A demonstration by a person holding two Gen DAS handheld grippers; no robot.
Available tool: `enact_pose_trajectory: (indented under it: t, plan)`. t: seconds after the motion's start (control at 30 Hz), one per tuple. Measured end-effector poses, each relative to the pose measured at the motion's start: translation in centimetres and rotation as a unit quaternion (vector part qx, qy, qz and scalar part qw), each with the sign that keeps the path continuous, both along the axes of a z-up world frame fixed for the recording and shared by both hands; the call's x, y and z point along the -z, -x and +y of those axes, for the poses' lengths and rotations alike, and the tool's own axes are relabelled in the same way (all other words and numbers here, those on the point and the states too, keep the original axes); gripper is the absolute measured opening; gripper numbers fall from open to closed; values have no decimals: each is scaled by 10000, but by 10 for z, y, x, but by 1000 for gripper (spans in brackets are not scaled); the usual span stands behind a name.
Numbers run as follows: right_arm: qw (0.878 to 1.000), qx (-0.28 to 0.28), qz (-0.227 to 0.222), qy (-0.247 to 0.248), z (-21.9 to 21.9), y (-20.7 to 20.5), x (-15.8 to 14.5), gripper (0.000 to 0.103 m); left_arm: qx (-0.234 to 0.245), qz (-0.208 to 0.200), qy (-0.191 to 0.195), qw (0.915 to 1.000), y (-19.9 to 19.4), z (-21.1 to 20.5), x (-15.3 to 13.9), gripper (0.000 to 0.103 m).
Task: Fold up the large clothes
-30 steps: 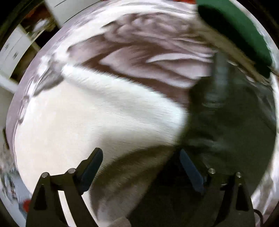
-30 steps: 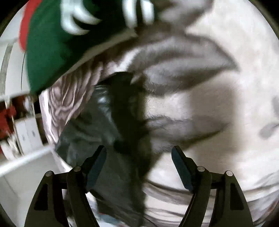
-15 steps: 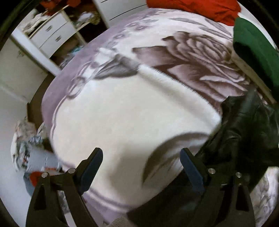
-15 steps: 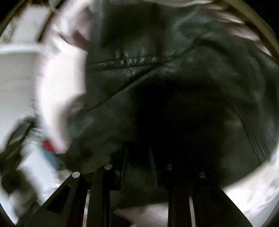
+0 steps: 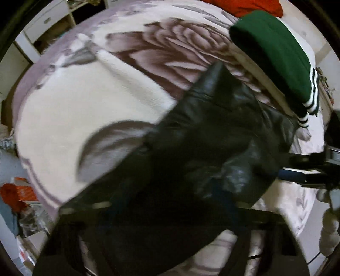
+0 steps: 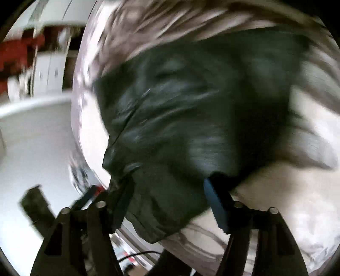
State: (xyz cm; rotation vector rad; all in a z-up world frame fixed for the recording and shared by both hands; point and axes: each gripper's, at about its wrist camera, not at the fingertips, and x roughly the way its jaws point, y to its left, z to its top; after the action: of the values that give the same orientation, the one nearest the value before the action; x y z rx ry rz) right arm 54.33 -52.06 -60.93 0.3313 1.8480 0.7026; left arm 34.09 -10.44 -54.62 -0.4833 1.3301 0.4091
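A black leather jacket (image 5: 212, 135) lies crumpled on a bed with a white and mauve flower-print blanket (image 5: 85, 110). In the left wrist view the jacket drapes over my left gripper (image 5: 170, 203) and hides its fingers. My right gripper (image 5: 301, 169) shows at the right edge of that view, against the jacket's side. In the right wrist view the jacket (image 6: 191, 110) fills the middle, blurred by motion. My right gripper (image 6: 170, 191) stands open, with jacket leather bunched between its blue pads (image 6: 214, 199).
A folded green garment with white stripes (image 5: 274, 55) and a red one (image 5: 244, 6) lie at the bed's far side. White drawers (image 5: 46, 23) stand beyond the bed. Clutter lies on the floor (image 5: 14, 197) at the left. The bed edge (image 6: 80, 118) drops to a pale floor.
My right gripper was shut in the jacket and now stands open. The jacket has moved left across the bed, over my left gripper, which was open and clear of it before.
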Motion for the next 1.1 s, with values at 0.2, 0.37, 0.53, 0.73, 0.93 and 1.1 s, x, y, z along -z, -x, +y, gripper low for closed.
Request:
enact_pose_trajectory:
  t: [0.2, 0.37, 0.53, 0.73, 0.93, 1.1]
  plan:
    - [9959, 875, 151, -164, -63, -37, 52, 80, -89, 296, -85, 9995, -19, 12, 70, 19]
    - [9918, 730, 479, -937, -31, -54, 108, 81, 74, 232, -84, 9997, -22, 14, 79, 20]
    - [9787, 810, 742, -1733, 25, -62, 136, 82, 205, 106, 52, 9997, -20, 23, 84, 22]
    - [9768, 1270, 503, -1650, 32, -57, 124, 15, 296, 108, 252, 9992, -27, 37, 85, 22]
    - [9669, 1912, 277, -1669, -15, -13, 87, 14, 1069, -8, 307, 9938, -51, 29, 90, 22]
    - [9648, 2119, 89, -1557, -6, -6, 84, 14, 1072, -94, 473, 9931, -51, 40, 92, 22]
